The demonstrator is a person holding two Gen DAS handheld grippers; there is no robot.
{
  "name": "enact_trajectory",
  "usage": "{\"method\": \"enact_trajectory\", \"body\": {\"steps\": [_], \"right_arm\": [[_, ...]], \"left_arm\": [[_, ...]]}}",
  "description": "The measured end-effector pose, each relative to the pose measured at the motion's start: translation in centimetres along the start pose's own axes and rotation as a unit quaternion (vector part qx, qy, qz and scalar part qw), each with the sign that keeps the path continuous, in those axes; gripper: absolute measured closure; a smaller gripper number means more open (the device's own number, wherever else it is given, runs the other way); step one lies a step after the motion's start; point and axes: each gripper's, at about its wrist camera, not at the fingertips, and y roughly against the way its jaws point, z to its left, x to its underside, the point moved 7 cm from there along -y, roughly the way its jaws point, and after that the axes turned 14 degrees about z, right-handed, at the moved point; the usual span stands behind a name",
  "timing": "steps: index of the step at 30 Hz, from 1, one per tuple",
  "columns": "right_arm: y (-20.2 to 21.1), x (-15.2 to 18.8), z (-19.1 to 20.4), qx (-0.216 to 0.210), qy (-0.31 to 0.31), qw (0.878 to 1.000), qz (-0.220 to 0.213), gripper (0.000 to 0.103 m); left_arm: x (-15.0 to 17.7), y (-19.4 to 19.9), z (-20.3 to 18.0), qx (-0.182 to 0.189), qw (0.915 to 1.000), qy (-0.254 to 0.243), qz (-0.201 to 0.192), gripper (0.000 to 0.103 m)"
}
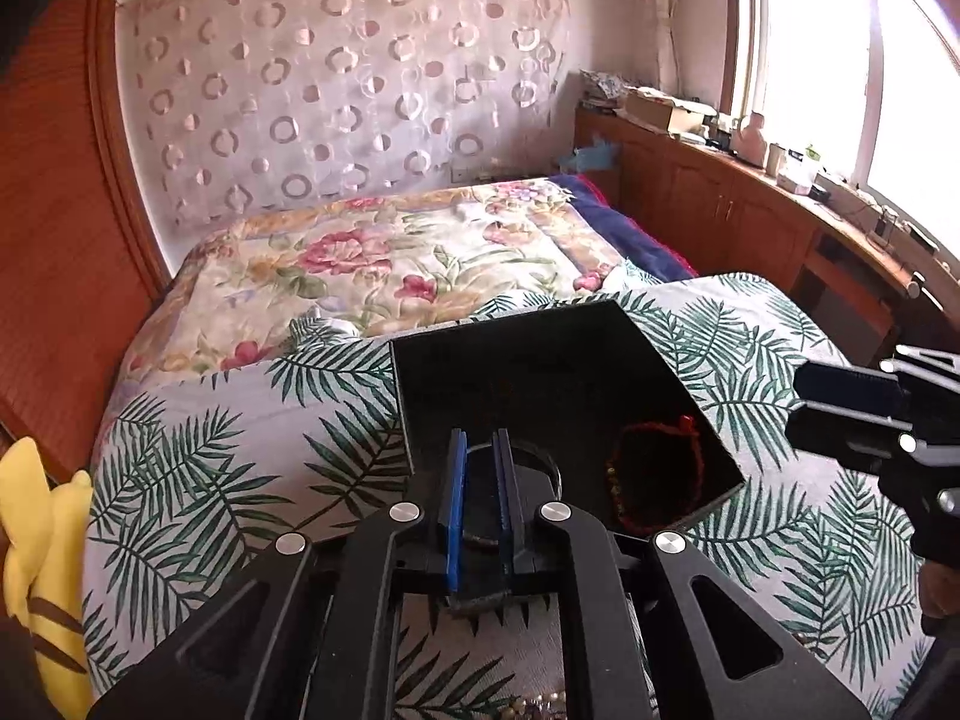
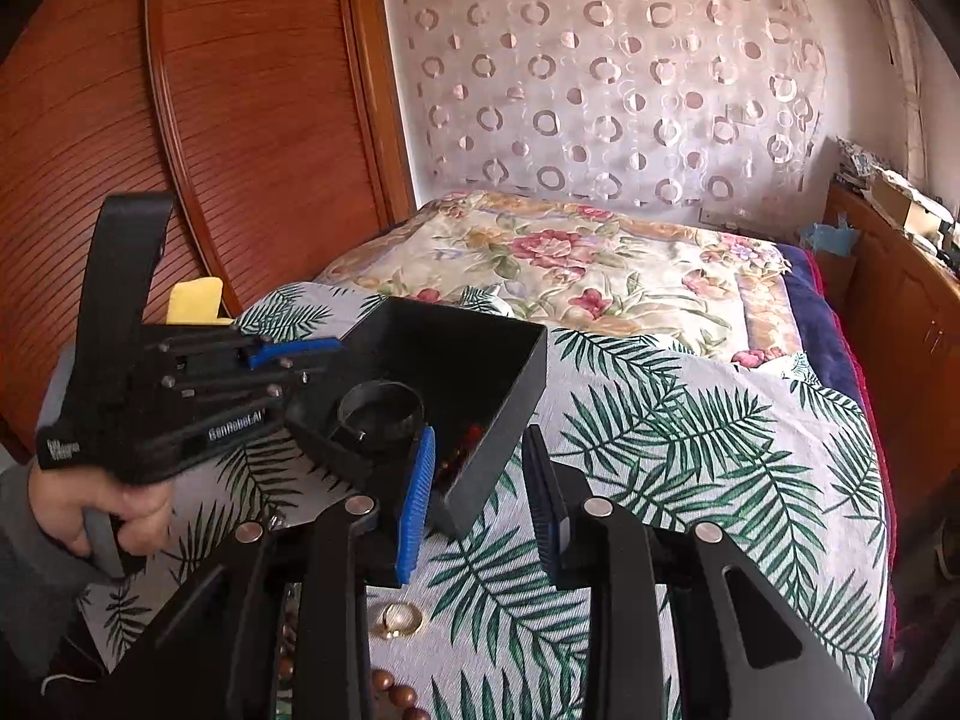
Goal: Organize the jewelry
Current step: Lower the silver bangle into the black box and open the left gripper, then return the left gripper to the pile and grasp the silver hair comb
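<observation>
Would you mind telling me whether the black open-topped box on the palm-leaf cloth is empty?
Not empty. The black open-topped box holds a red cord bracelet, and the left gripper holds a dark bangle over its edge.

Daylight is pouring in through the window (image 1: 840,60), up and to the right of the left gripper (image 1: 480,474), and it is blowing out to plain white with no detail. The curtain (image 2: 600,90) and bed (image 2: 570,264) ahead are catching soft, even light. The black box (image 1: 540,372) just ahead is staying so dark that its inside is barely reading. Straight lines are bowing toward the edges, and the corners are fading to black. Both views are looking slightly soft and grainy.
</observation>
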Motion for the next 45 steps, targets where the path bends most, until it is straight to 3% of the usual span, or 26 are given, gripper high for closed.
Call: {"method": "enact_trajectory", "body": {"steps": [3,5,12,21,25,45], "right_arm": [[0.8,0.9,0.7,-0.006,0.004,1.0,-0.002,0.07],[1.5,1.9,1.4,-0.009,0.008,1.0,-0.005,0.07],[2.5,6.0,3.3,-0.025,-0.001,1.0,-0.006,0.059],[1.2,10.3,4.1,-0.019,-0.029,0.999,0.017,0.057],[0.7,11.3,4.6,-0.027,-0.035,0.999,0.024,0.054],[0.9,11.7,5.2,-0.028,-0.03,0.999,0.022,0.048]], "left_arm": [[0.8,1.5,0.5,0.004,0.9999,0.004,-0.01,0.089],[1.6,2.5,0.7,0.013,0.9998,0.007,-0.016,0.075],[6.9,4.1,1.7,0.031,0.9994,0.017,-0.006,0.062],[11.0,3.1,0.9,0.058,0.9976,0.026,0.027,0.062],[11.2,2.4,0.3,0.07,0.9964,0.024,0.042,0.068],[11.2,0.9,-1.1,0.096,0.9923,0.038,0.068,0.076]]}}
